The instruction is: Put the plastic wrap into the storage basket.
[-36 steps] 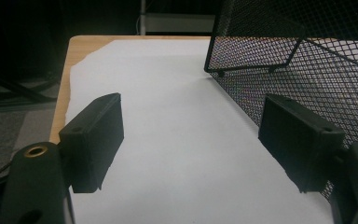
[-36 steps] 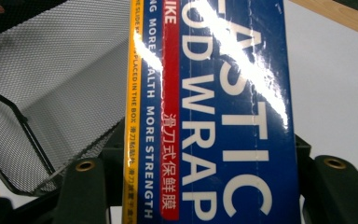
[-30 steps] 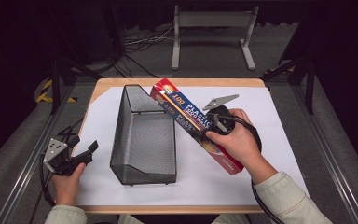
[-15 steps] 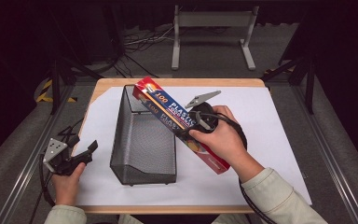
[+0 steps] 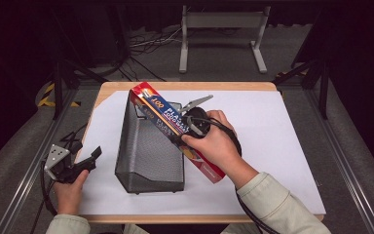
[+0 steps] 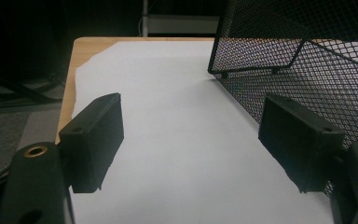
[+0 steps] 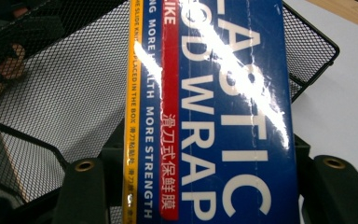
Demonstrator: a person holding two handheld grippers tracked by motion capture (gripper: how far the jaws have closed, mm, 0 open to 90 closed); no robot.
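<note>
A plastic food wrap box, blue with red ends and a yellow stripe along one edge, hangs tilted above a black wire-mesh basket near the middle of the counter, its far end raised over the basket's open top and its near end sloping down past the basket's right rim toward the front edge. The right gripper holds the box around its middle, its fingers closed on the two long sides; in the right gripper view the white lettering of the box runs up between them with the mesh beneath. The left gripper rests low at the counter's left edge, just beside the basket's left wall, its fingers spread apart with nothing between them but the white paper sheet that covers most of the wooden counter.
</note>
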